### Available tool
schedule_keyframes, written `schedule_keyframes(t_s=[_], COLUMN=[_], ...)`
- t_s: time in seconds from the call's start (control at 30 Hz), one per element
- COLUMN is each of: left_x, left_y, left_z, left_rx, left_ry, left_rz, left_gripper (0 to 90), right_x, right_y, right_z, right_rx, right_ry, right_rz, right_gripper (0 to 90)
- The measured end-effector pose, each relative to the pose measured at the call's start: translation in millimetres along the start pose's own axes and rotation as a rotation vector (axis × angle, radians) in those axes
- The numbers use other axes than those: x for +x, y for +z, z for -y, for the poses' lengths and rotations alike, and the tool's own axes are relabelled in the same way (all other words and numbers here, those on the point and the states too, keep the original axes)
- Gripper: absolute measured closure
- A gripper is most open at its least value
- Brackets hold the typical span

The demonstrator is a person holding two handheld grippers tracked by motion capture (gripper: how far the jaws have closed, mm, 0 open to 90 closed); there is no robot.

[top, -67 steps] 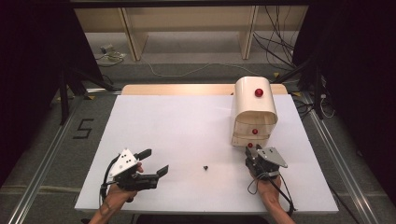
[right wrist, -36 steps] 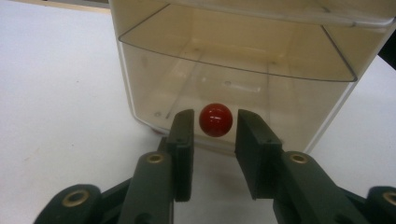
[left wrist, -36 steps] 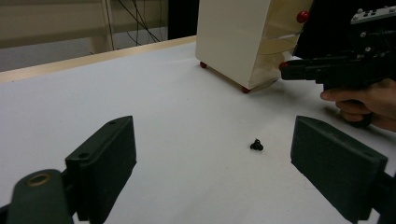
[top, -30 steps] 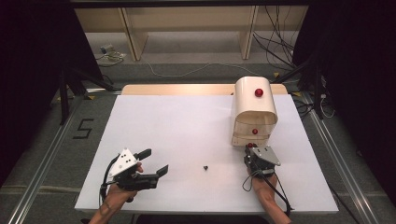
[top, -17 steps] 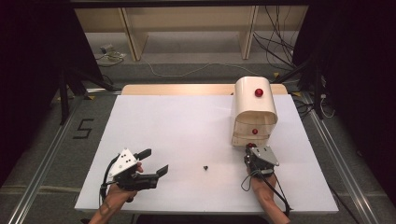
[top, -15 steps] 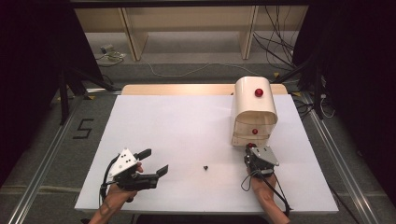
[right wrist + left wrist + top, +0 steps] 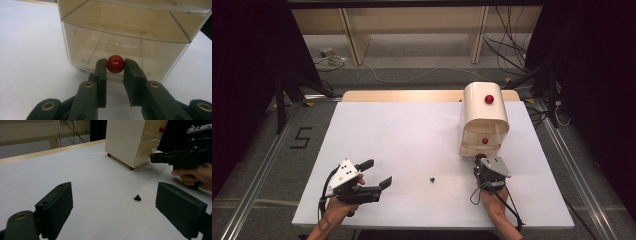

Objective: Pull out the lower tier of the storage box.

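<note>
A cream drawer cabinet (image 7: 483, 117) with red knobs stands at the table's right. My right gripper (image 7: 482, 162) sits at its front. In the right gripper view, this gripper (image 7: 115, 63) is shut on the red knob (image 7: 115, 64) of the clear bottom drawer (image 7: 125, 32), one pad pressing each side. My left gripper (image 7: 377, 172) rests near the front left of the table, open with nothing between its jaws. From the left gripper view (image 7: 117, 205), a tiny black object (image 7: 137, 198) lies ahead on the table, apart from the jaws.
The white table (image 7: 412, 130) has bare surface between the grippers, apart from the tiny black object (image 7: 432, 179). Shelving and cables lie on the floor beyond the far edge. A floor mark "5" (image 7: 302, 137) is at the left.
My right gripper has edged slightly closer to the cabinet's bottom knob since the earliest frame. The left gripper has stayed still.
</note>
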State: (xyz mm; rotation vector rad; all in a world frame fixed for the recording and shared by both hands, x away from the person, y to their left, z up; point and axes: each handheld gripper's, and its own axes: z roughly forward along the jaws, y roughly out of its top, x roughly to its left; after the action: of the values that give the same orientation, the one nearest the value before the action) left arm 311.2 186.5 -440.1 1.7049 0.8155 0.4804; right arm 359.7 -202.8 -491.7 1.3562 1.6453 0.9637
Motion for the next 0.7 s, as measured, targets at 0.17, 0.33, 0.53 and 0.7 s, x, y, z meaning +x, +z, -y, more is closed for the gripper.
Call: schedule_keyframes(t_s=[0.17,0.33,0.53,0.7], left_x=[0.2,0.1,0.1,-0.1], left_y=[-0.1,-0.1,-0.1,-0.2], left_z=[0.0,0.1,0.1,0.1], left_rx=[0.0,0.001,0.0,0.001], left_ry=[0.0,0.002,0.001,0.002], left_rz=[0.0,0.0,-0.001,-0.002], left_gripper=[14.0,14.0,14.0,14.0], right_x=[0.0,0.1,0.4,0.7], right_y=[-1.9,-3.0,-4.7,-6.9], right_z=[0.0,0.1,0.6,1.3], right_rx=[0.007,0.009,0.011,0.013], right_ry=[0.004,0.006,0.003,0.001], right_rz=[-0.004,-0.004,-0.004,-0.007], right_gripper=[73.9,73.9,73.9,73.9])
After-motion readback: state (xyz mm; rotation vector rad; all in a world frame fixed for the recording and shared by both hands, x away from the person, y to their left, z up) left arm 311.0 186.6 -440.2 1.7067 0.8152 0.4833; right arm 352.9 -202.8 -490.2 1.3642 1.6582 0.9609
